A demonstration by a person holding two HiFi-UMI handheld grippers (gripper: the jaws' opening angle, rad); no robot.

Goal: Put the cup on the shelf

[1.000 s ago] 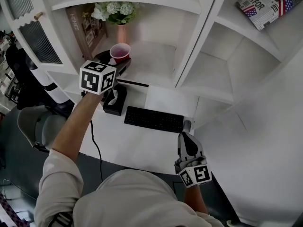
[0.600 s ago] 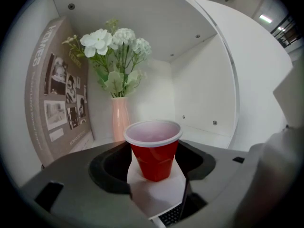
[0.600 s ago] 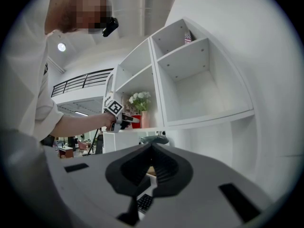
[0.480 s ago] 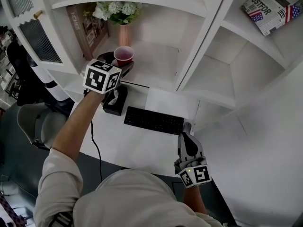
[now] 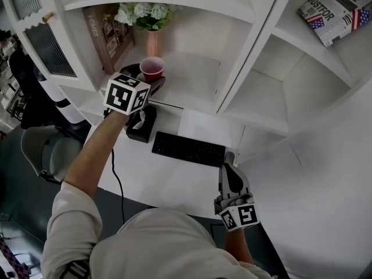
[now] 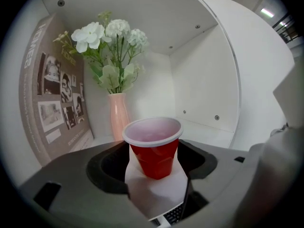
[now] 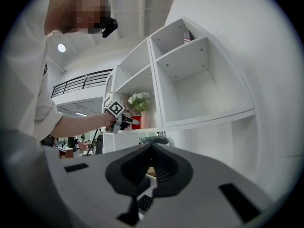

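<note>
A red plastic cup (image 5: 151, 69) (image 6: 154, 148) stands upright on the white shelf (image 5: 189, 83) (image 6: 209, 133), in front of a pink vase. My left gripper (image 5: 151, 78) (image 6: 154, 164) reaches into this bay with the cup between its jaws. The jaws are opening, and a thin gap shows between each dark pad (image 6: 108, 167) and the cup wall. My right gripper (image 5: 229, 157) (image 7: 152, 148) hangs low by the desk's front right, jaws shut with nothing in them.
A pink vase of white flowers (image 5: 150, 38) (image 6: 118, 120) and a photo-covered book (image 5: 108, 36) (image 6: 52, 96) stand behind the cup. Below on the desk lie a black keyboard (image 5: 189, 147) and a tissue box (image 5: 141, 124). A newsprint box (image 5: 336, 7) sits top right.
The left gripper moved the cup slightly right and deeper into the shelf bay, then held still. The right gripper has not moved.
</note>
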